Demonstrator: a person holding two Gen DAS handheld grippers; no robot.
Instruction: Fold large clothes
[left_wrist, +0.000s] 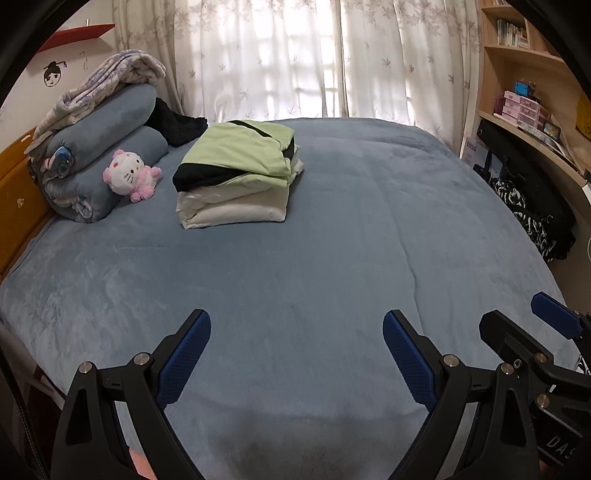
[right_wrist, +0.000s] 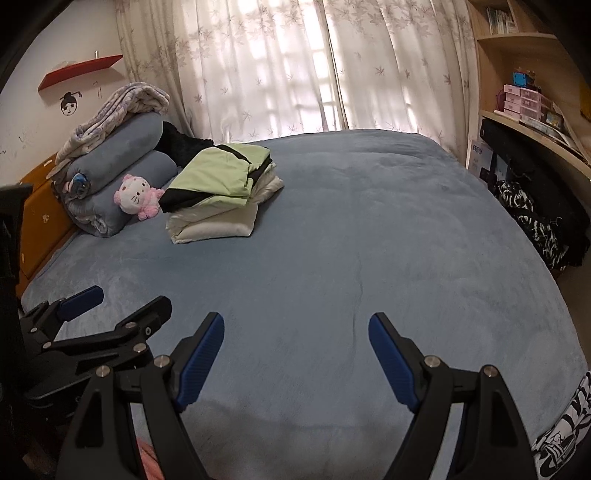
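A stack of folded clothes (left_wrist: 236, 173), light green and black on top of cream pieces, lies on the blue bed (left_wrist: 314, 258) at the far left; it also shows in the right wrist view (right_wrist: 218, 192). My left gripper (left_wrist: 296, 325) is open and empty, held above the near part of the bed. My right gripper (right_wrist: 296, 325) is open and empty beside it, and shows at the right edge of the left wrist view (left_wrist: 517, 321). A black-and-white patterned garment (right_wrist: 561, 435) hangs off the bed's near right corner.
Rolled blue blankets (left_wrist: 103, 147) and a pink plush toy (left_wrist: 131, 175) sit by the orange headboard (left_wrist: 14, 206). A black cloth (left_wrist: 177, 127) lies behind them. Curtains (left_wrist: 295, 59) hang behind the bed. Shelves (left_wrist: 528, 92) and dark clothes (left_wrist: 532, 214) stand at the right.
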